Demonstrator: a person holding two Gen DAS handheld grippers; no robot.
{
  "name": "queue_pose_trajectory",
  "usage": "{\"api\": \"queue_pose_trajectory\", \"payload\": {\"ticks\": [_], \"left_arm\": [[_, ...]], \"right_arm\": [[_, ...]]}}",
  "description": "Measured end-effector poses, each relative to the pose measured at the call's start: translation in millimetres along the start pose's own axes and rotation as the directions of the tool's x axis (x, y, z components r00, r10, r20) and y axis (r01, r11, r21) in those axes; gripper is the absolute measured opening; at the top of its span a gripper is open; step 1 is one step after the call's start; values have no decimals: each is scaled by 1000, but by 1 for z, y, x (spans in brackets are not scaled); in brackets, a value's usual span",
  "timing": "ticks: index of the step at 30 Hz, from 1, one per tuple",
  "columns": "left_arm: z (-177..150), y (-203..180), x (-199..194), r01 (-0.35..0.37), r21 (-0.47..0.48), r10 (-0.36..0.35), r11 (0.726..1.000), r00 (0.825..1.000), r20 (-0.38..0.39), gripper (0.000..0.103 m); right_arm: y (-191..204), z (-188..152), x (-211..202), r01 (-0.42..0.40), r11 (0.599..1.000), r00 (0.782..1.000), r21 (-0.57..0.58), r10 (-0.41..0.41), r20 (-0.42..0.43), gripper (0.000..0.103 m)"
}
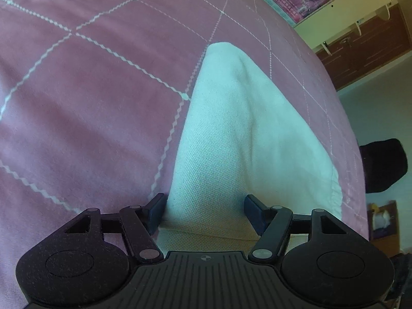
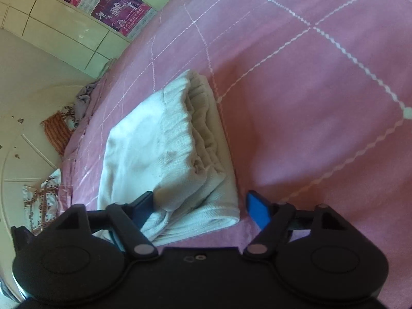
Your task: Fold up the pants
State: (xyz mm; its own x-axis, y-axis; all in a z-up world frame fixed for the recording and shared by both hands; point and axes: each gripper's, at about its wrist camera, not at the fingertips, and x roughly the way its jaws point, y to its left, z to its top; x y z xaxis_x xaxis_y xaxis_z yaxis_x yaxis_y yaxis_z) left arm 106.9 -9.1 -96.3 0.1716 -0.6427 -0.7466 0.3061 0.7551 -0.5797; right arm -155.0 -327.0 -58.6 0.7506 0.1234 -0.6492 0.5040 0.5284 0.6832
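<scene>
The white pants [image 1: 231, 134] lie folded in a thick bundle on the pink quilted bedspread [image 1: 90, 90]. In the right wrist view the pants [image 2: 159, 149] show the gathered waistband on top of the stack. My left gripper [image 1: 206, 211] is open, its fingers either side of the near end of the bundle. My right gripper [image 2: 200, 208] is open too, its blue-padded fingers straddling the near corner of the bundle, with cloth lying between them.
The bed's edge runs close beside the pants in both views. A tiled floor [image 2: 38, 90] with loose cloths [image 2: 56, 131] lies beyond it. A dark object [image 1: 383, 164] sits past the edge. Posters [image 2: 121, 13] hang on the wall.
</scene>
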Motion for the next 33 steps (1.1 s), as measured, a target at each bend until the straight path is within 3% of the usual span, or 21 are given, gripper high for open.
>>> {"api": "queue_pose_trajectory", "payload": {"ticks": [6,8,12,15,18,21,23,25,27,33], "left_arm": [[4,5,11,98,-57,-100,994,995,-29,65],[5,4,15,108,-78,-111,991,993,-30,55],[7,-12,23,108,-50,-110,993,993,-30,55],[9,-20,31,118,-24,-119,993,992,-41,55],[13,-23,44,117,-19,-117,993,992,-43,56],[17,-33,52,110,-3,-110,994,993,-33,63],[16,-40,53,89,10,-89,996,996,-24,63],[15,-51,51,46,46,-45,998,999,-16,54],[17,-57,45,20,64,-20,998,1000,-7,49],[25,-80,14,37,123,-46,992,996,71,36]], "right_arm": [[-5,5,11,-60,997,998,39,60,-3,73],[-1,8,17,-56,998,998,36,56,6,70],[8,12,26,-35,999,999,9,35,18,59],[12,13,22,-48,999,999,-21,48,11,57],[8,15,30,-50,999,999,-15,50,-9,62],[18,16,40,-32,998,999,-51,33,3,70],[26,15,46,-2,996,1000,-88,3,15,70],[32,14,47,39,993,999,-109,-37,24,57],[37,11,42,52,992,999,-119,-49,24,52],[55,10,20,-25,992,998,-120,31,51,46]]}}
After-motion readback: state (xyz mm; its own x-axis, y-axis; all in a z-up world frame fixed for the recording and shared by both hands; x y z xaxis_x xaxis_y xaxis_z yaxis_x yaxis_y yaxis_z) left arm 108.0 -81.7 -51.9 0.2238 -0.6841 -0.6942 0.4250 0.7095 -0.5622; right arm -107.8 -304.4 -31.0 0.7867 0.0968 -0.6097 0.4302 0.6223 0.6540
